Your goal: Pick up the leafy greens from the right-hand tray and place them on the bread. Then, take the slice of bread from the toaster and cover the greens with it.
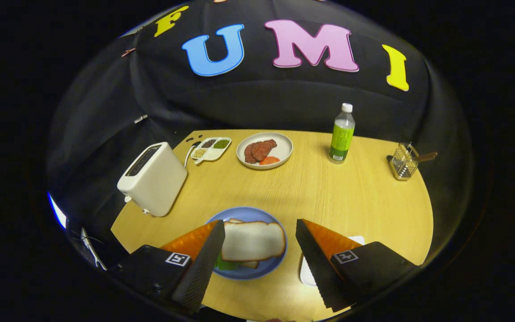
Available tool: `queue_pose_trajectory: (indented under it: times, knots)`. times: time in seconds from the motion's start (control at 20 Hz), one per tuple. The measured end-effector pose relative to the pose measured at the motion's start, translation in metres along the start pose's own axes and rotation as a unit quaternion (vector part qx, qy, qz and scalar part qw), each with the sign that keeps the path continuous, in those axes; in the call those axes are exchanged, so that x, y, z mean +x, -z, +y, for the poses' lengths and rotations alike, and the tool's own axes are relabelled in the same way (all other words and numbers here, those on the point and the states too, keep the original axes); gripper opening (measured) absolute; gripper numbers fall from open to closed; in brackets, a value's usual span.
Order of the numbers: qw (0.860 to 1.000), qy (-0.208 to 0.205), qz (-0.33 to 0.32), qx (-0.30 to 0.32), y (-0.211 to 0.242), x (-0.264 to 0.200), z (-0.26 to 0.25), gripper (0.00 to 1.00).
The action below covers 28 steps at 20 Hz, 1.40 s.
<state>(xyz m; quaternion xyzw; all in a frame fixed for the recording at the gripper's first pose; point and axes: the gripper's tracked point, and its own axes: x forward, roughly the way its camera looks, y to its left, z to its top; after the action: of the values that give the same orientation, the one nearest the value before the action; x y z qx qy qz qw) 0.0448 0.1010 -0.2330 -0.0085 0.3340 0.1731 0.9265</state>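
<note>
Gripper view: I see the gripper [259, 243] with jaws spread wide, gripping nothing. Between them, at the counter's [329, 197] near edge, a blue plate [257, 213] carries a bread slice [252, 240] covering the leafy greens [225, 264]. The white toaster [152, 179] stands at the left edge. A white tray [306, 272] lies behind the right finger.

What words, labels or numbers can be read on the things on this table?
No text can be read.
Label on the bottle: print too blurred to read.
Tags on the gripper: square coded marks, no words; its jaws stand open with the bread between them.
The toaster: no text seen.
</note>
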Motion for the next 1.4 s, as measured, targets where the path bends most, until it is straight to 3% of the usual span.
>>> queue_pose_trajectory:
  times: [0.35,0.7,1.0,1.4]
  knots:
    - [0.989,0.01,-0.146,-0.035,-0.079,-0.079,-0.013,0.99]
    - [0.969,0.039,-0.239,-0.045,-0.109,-0.17,-0.044,0.99]
    - [0.959,0.068,-0.274,-0.021,-0.108,-0.217,-0.093,0.99]
    - [0.964,0.074,-0.256,0.014,-0.091,-0.222,-0.127,0.99]
